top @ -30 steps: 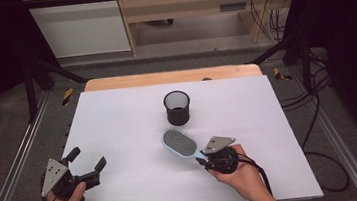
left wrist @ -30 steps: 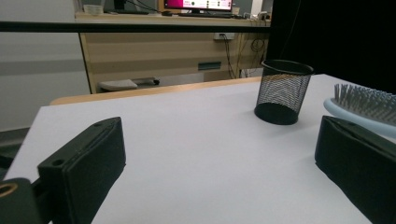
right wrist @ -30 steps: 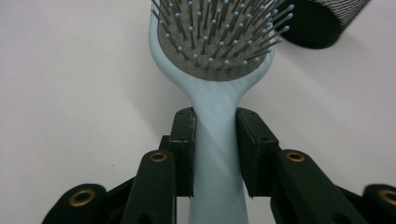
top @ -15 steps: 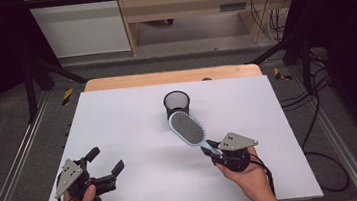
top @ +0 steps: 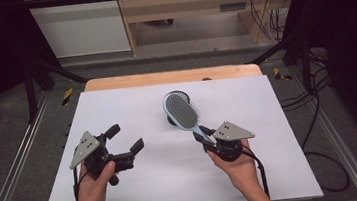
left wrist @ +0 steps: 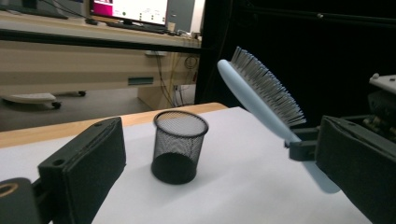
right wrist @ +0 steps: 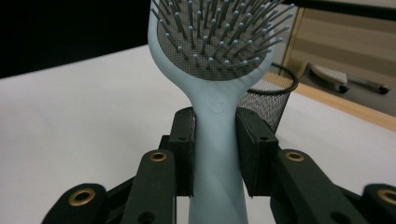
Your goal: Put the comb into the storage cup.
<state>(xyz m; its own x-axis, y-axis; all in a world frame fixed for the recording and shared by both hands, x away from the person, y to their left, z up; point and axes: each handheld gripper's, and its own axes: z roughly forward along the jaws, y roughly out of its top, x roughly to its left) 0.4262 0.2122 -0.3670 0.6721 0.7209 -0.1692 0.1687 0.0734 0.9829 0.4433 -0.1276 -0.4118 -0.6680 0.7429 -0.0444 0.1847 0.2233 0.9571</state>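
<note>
Pads of the right gripper (right wrist: 215, 154) clamp the pale blue handle of a hairbrush (top: 182, 111) from both sides, low on the neck just under the bristle head, so the brush stands off the desk (top: 141, 195) and tilts forward, bristles facing up and toward the person. In the high view the brush head hangs in front of the black mesh cup (left wrist: 180, 145), which stands upright on the white surface toward the far middle; from the left gripper view the head sits above and to one side of the cup's rim, apart from it.

The left gripper (top: 123, 145) is held over the near left part of the desk, its jaws spread wide with nothing between them, well apart from both brush and cup.

Judged from here, the likely aim is to stand the brush in the cup. The grip sits near the head, so the long handle below could swing or slip between the pads if the hand tilts fast. The light cup may tip or skid if the handle strikes its rim instead of entering cleanly, and the free gripper is too far off to steady it.

A small embossed mark sits on the handle's neck, but no writing can be read.
</note>
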